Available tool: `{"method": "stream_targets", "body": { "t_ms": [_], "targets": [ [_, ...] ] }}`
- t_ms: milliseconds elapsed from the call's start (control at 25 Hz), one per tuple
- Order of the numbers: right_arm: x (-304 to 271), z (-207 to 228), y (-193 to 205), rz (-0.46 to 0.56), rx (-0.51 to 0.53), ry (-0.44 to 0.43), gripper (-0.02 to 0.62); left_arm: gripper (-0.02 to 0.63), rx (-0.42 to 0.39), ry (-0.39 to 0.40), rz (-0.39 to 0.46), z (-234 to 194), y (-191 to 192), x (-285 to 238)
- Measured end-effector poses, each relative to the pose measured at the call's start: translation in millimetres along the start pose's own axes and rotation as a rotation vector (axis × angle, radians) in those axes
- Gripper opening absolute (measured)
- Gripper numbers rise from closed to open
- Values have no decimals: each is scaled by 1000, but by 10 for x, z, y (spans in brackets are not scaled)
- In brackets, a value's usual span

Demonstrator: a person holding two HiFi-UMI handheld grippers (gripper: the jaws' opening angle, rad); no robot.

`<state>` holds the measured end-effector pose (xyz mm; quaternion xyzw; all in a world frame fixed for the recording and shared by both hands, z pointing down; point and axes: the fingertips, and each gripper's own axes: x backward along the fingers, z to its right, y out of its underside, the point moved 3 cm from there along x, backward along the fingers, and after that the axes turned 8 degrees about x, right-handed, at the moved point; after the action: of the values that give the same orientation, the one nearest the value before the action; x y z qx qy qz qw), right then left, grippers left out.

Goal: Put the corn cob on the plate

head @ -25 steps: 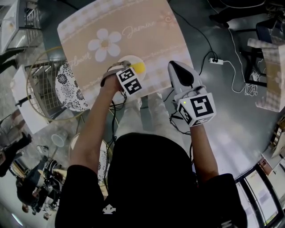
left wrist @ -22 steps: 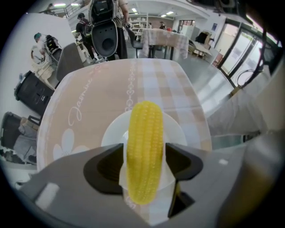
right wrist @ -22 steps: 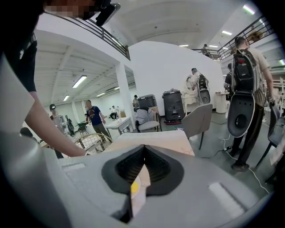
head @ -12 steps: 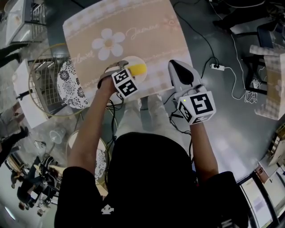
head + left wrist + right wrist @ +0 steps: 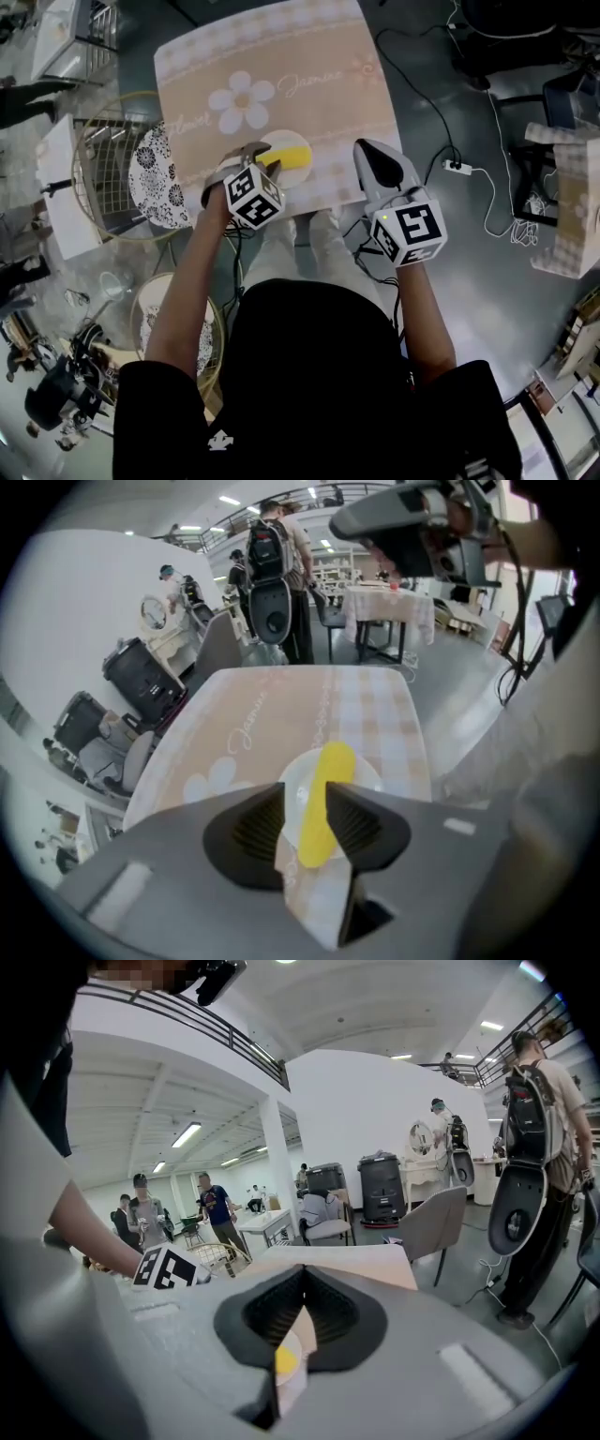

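Observation:
The yellow corn cob [image 5: 292, 153] lies across the small white plate [image 5: 286, 138] near the front edge of the beige flowered table [image 5: 281, 75]. My left gripper [image 5: 255, 150] hangs above the plate's left side, clear of the cob. In the left gripper view the cob [image 5: 336, 761] and plate [image 5: 364, 778] show below, through the gap of the left gripper [image 5: 305, 799]. Its jaws have just been closing and are apart, with nothing gripped. My right gripper [image 5: 370, 152] hovers right of the plate, shut and empty [image 5: 302, 1288].
A round wire stool with a black-and-white patterned cushion [image 5: 155, 183] stands left of the table. A second one [image 5: 173, 323] is by the person's left arm. A power strip [image 5: 457, 167] and cables lie on the floor at the right. People stand in the background.
My left gripper has lifted off the plate and drawn back toward the table's front edge. The corn cob stays on the plate. The right gripper has kept still.

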<state>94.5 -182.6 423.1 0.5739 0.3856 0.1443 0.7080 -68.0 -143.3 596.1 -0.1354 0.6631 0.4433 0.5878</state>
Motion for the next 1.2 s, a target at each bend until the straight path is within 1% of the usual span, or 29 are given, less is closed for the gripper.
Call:
{"method": "stream_targets", "body": {
  "t_ms": [40,120,200,280,360,440,560,680,720,840,920,960,1040,1200],
  "targets": [
    [1,-1,-22,4,3,-9,2,140,28,-20,21,-2,-18,66],
    [-4,-4,-55,10,13,-35,2,60,86,-67,68,6,-53,194],
    [-12,-37,-77,11,32,-70,2,9,144,-113,109,40,-68,312],
    [-29,-97,-98,14,55,-110,2,9,227,-132,151,98,-71,434],
    [-54,-156,-112,20,69,-148,2,9,338,-137,206,163,-70,570],
    [-94,-218,-123,24,82,-190,2,8,431,-175,277,200,-63,725],
    [-154,-347,-151,28,108,-251,2,9,509,-258,360,232,-25,969],
    [-171,-477,-203,39,135,-302,2,8,575,-317,444,240,-45,1275],
    [-181,-515,-221,42,143,-315,2,8,608,-327,486,230,-61,1387],
    [-209,-623,-259,48,158,-342,2,9,752,-343,643,185,-42,1717],
    [-225,-703,-290,52,167,-357,2,8,833,-364,737,144,8,1939],
    [-235,-743,-310,54,172,-364,3,8,859,-375,774,124,33,2035],
    [-245,-813,-344,58,183,-374,3,8,881,-393,828,108,58,2191],
    [-230,-994,-401,70,198,-384,2,9,850,-432,879,139,74,2455]
  ]
}}
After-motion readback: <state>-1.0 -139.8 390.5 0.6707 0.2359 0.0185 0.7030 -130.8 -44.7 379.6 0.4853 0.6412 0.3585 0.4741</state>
